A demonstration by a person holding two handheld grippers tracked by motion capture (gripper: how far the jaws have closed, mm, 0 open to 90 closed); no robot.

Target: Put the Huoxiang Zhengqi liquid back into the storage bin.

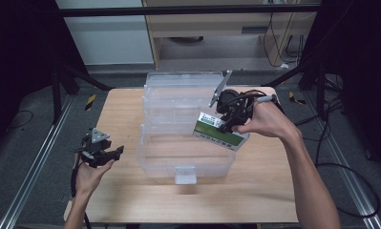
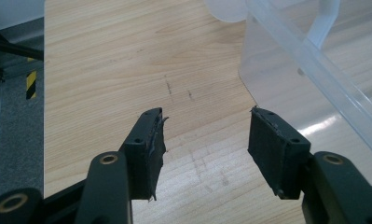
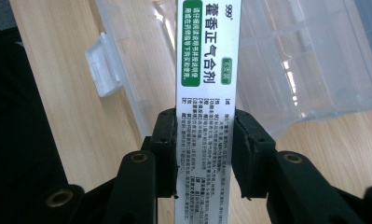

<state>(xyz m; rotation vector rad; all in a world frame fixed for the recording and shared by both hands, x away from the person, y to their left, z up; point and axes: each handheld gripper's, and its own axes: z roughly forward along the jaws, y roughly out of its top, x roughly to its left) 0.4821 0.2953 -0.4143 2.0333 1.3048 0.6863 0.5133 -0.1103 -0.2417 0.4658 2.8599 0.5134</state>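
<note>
Right gripper fingers clamped box across short side, long axis jutting over bin, probably near its right rim. Left gripper wide open, empty, at bench left edge.

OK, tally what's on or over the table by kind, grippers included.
Clear bins: 1, open, with latch
Medicine boxes: 1, white and green, clamped in the right gripper over the bin
Grippers: 2, the left gripper open and holding nothing
Total: 4

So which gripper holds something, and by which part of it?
The right gripper clamps the medicine box by its long sides, near one end. The left gripper is empty.
</note>
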